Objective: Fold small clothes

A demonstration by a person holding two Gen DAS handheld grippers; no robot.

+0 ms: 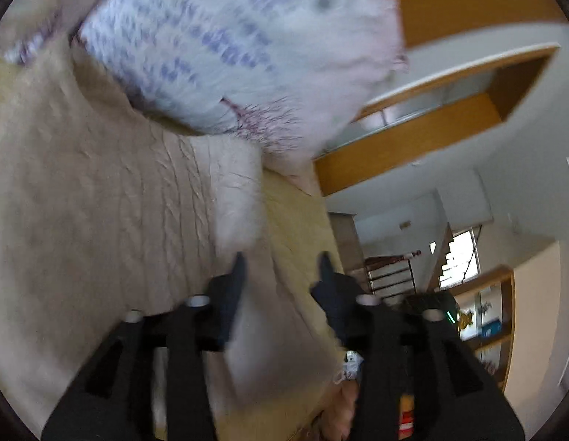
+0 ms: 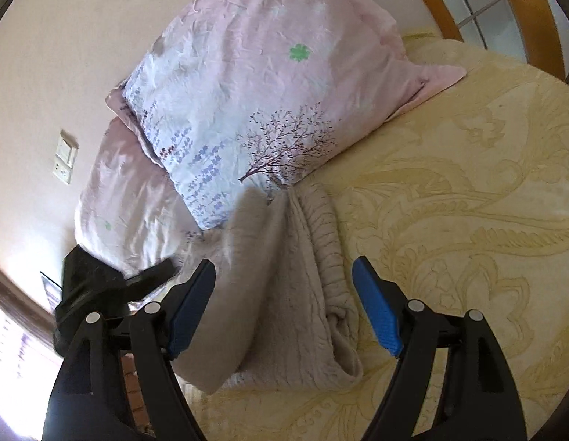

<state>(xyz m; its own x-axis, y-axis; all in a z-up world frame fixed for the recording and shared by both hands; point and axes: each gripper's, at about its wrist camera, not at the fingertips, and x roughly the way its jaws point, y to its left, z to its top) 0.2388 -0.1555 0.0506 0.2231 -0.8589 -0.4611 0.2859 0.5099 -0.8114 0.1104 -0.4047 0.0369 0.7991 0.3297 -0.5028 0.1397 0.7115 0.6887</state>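
A beige cable-knit sweater (image 2: 284, 294) lies partly folded on the yellow patterned bedspread (image 2: 449, 202), its far end against the pillow. In the left wrist view the sweater (image 1: 100, 202) fills the left side, blurred. My right gripper (image 2: 284, 275) is open, its blue-padded fingers astride the sweater just above it. My left gripper (image 1: 280, 261) is open and empty over the sweater's edge; it also shows in the right wrist view (image 2: 152, 275) at the sweater's left side.
A flowered pink and white pillow (image 2: 255, 92) leans at the bed's head, on a second pink pillow (image 2: 130, 202). A wooden headboard (image 2: 523, 18) curves behind. The bed edge (image 1: 321, 257) drops to the room, with shelves (image 1: 486, 312) beyond.
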